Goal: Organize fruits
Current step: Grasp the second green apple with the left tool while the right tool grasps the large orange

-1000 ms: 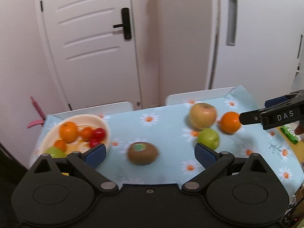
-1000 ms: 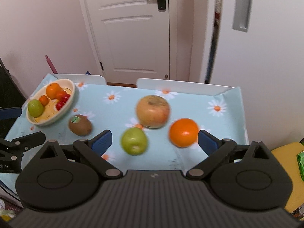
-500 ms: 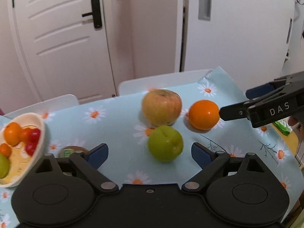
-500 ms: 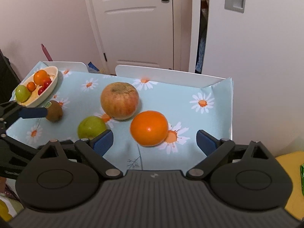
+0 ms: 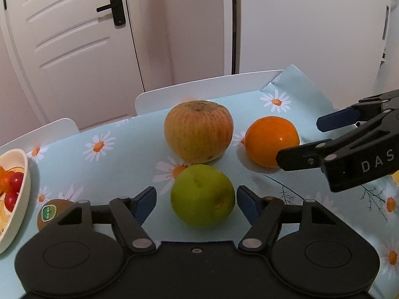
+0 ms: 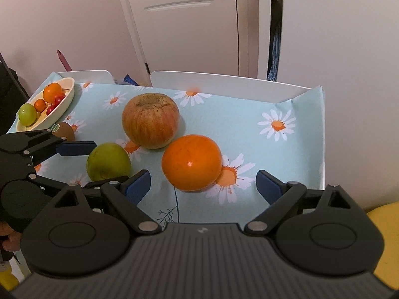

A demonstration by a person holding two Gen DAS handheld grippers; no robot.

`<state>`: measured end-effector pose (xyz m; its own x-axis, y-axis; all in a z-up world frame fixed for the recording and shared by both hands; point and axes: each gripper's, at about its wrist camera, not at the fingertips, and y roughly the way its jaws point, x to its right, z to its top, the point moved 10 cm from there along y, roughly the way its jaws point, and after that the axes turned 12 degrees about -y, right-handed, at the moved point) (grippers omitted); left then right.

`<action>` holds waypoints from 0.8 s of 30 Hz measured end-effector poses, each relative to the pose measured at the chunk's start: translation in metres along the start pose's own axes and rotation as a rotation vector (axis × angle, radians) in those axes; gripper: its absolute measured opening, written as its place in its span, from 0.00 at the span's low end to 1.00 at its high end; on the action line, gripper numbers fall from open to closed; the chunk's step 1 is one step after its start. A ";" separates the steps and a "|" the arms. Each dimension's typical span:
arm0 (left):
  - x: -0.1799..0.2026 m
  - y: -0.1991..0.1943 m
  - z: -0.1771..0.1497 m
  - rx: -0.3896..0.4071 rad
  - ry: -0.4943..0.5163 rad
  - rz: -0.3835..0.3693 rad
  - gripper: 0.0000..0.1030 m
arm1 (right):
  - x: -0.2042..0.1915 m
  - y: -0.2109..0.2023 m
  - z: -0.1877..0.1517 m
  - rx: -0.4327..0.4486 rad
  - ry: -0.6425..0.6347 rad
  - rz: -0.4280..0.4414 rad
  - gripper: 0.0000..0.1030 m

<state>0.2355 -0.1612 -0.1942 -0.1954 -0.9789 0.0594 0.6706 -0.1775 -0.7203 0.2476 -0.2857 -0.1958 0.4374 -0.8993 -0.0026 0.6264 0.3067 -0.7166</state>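
A green apple (image 5: pixel 202 195) lies between the open fingers of my left gripper (image 5: pixel 197 200), not squeezed; it also shows in the right wrist view (image 6: pixel 108 162). An orange (image 6: pixel 191 162) lies just ahead of my open right gripper (image 6: pixel 203 185), and shows in the left wrist view (image 5: pixel 271 140) with the right gripper (image 5: pixel 311 139) around its right side. A large red-yellow apple (image 5: pixel 198 131) sits behind both. A kiwi (image 5: pixel 51 211) lies at the left, next to a cream bowl (image 6: pixel 66 99) holding small fruits.
The table has a light blue daisy cloth (image 6: pixel 249 134); its right edge drops off near the wall. Two white chair backs (image 6: pixel 224 82) stand behind the table, before a white door. A yellow object (image 6: pixel 384 224) lies low at the right.
Both grippers have moved forward and down. The green apple now lies between the left fingers, and the orange is closer to the right fingers. The bowl has slid to the left edge of view.
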 end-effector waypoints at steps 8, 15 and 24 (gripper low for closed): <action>0.003 -0.001 -0.005 -0.018 0.006 -0.021 0.58 | -0.004 0.008 0.003 0.000 -0.004 0.012 0.97; -0.003 -0.007 -0.010 -0.027 -0.003 -0.001 0.58 | -0.008 0.016 0.006 -0.004 -0.022 0.018 0.91; -0.009 -0.015 -0.018 -0.027 -0.016 0.016 0.58 | -0.013 0.025 0.008 -0.007 -0.032 0.030 0.86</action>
<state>0.2143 -0.1475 -0.1961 -0.1735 -0.9831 0.0583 0.6536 -0.1593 -0.7399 0.2630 -0.2639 -0.2079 0.4764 -0.8792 -0.0013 0.6087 0.3309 -0.7212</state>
